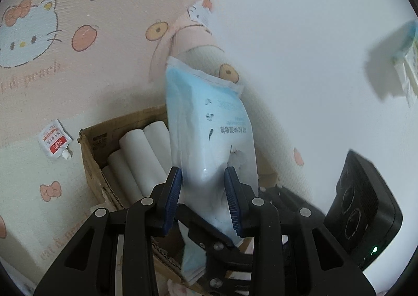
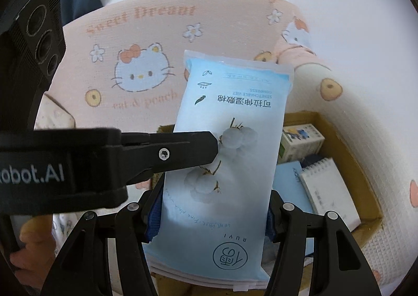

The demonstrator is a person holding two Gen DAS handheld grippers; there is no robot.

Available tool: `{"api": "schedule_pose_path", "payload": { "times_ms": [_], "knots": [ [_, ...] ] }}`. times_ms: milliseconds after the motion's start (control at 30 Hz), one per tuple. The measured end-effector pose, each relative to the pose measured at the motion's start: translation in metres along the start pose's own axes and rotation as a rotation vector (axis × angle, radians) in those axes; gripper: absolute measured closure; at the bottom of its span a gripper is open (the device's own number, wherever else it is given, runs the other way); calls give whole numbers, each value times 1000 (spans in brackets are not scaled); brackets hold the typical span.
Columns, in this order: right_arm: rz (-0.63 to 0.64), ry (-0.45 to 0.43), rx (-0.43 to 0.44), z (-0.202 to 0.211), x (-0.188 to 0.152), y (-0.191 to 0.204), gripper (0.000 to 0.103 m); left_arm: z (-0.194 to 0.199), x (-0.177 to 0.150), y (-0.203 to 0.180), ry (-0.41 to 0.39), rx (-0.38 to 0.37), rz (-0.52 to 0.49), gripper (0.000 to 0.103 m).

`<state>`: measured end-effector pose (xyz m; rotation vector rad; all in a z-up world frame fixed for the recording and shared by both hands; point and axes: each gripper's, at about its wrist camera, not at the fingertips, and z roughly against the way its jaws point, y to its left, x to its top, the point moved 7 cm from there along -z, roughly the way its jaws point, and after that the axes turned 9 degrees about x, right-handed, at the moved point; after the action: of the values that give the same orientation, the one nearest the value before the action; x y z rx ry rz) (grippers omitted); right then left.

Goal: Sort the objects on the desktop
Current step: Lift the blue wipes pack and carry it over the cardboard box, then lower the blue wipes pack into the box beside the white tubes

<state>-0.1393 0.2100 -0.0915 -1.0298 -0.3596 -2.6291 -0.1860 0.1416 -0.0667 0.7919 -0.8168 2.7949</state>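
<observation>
**Pack held upright over the boxes**

Pack (image 1: 209, 134), pale blue with cotton bolls printed on it, up in the air and standing on end, print upside down in the right wrist view. Clamped face to back by the left claw (image 1: 203, 170), blue pads (image 1: 173, 191) pressed on either side of the lower half; seen from the right wrist as a black finger lying across the pack's front. Also sits between the fingers of the right claw (image 2: 213, 217), pads (image 2: 154, 215) at the pack's two long edges; cannot tell whether squeezing or merely alongside.

Just behind the pack, in the left wrist view, an open box (image 1: 88, 154) filled with white rolls (image 1: 135, 154) laid side by side. In the right wrist view, to the right of the pack, a box (image 2: 347, 144) holding a spiral notebook (image 2: 329, 191), a blue book (image 2: 290, 181) and a small carton (image 2: 303, 141).

Underneath everything, a pink cartoon-cat cloth (image 1: 78, 86). On it, near the roll box's far left corner, a small red-and-white sachet (image 1: 54, 141) lying flat.
</observation>
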Motion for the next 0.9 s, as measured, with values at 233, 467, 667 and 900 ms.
{"api": "schedule_pose_path", "payload": {
  "times_ms": [233,467,667,900],
  "knots": [
    [124,82,116,-3,-3,-11,46,-9,-6,5,23,-19,30,66],
    [225,168,181,-13,-8,-18,46,-19,-9,4,76,24,5,64],
    [404,305,244,-20,-14,-16,46,-21,-15,0,96,93,-83,62],
    [535,409,254,-16,-26,-26,46,-22,-18,11,133,163,-92,59]
  ]
}}
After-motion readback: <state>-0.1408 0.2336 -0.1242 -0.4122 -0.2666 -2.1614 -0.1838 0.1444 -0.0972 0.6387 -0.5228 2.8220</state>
